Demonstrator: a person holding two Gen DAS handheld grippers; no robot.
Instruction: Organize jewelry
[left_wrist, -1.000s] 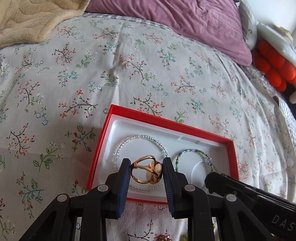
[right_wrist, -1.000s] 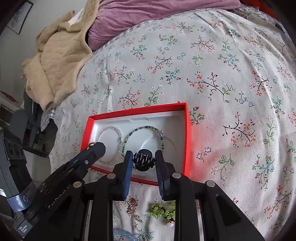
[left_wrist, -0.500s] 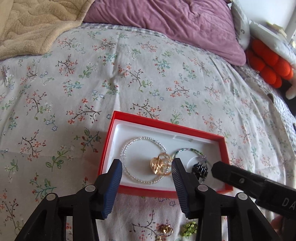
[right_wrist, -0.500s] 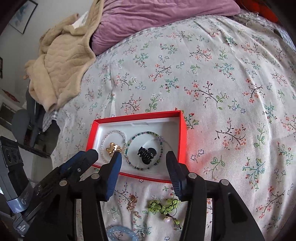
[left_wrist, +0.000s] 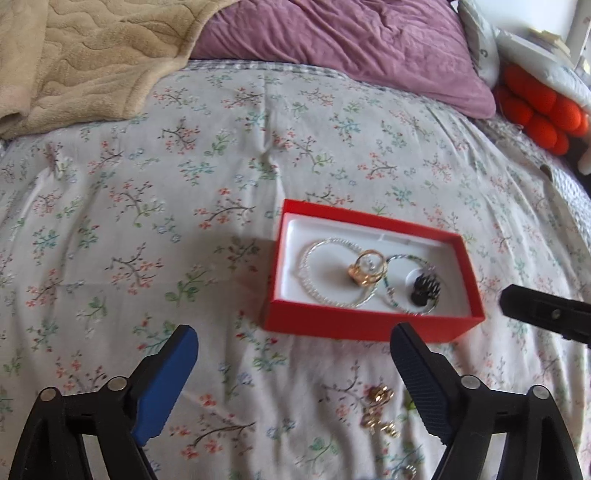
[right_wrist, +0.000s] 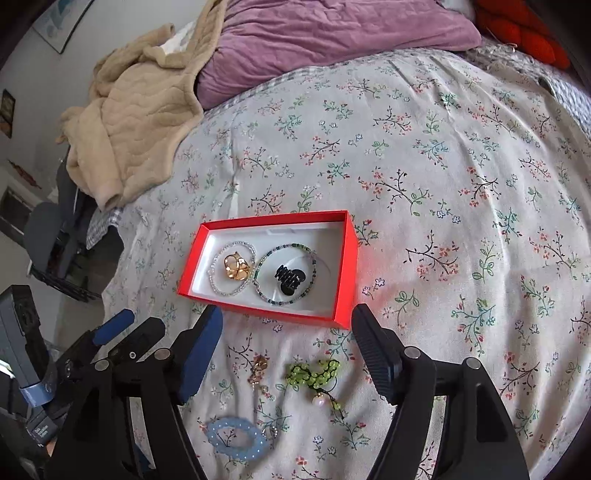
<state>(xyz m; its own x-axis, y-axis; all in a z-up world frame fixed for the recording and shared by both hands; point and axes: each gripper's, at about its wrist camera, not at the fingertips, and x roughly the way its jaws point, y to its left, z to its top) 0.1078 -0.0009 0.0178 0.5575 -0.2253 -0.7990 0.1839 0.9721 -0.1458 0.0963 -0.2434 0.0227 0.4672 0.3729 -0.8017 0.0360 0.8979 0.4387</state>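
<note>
A red box (left_wrist: 369, 326) (right_wrist: 341, 269) with a white lining lies on the floral bedspread. In it are a clear bead bracelet (left_wrist: 314, 286) (right_wrist: 216, 282), a gold hair clip (left_wrist: 365, 273) (right_wrist: 236, 266), a green bead bracelet (left_wrist: 391, 295) (right_wrist: 284, 251) and a black claw clip (left_wrist: 424, 290) (right_wrist: 290, 277). My left gripper (left_wrist: 293, 387) is open and empty, in front of the box. My right gripper (right_wrist: 286, 360) is open and empty, also in front of it. On the bedspread near me lie gold earrings (left_wrist: 376, 406) (right_wrist: 258, 371), a green bead piece (right_wrist: 314, 373) and a light blue ring-shaped piece (right_wrist: 236, 435).
A beige blanket (left_wrist: 74, 55) (right_wrist: 140, 110) and a purple pillow (left_wrist: 351, 44) (right_wrist: 332, 37) lie at the head of the bed. Orange-red cushions (left_wrist: 535, 110) sit at the far right. The bed's left edge drops to dark clutter (right_wrist: 55, 240).
Both grippers let go of their clips into the box, the gold one on the left and the black one on the right. Both opened wide and drew back from the box.
</note>
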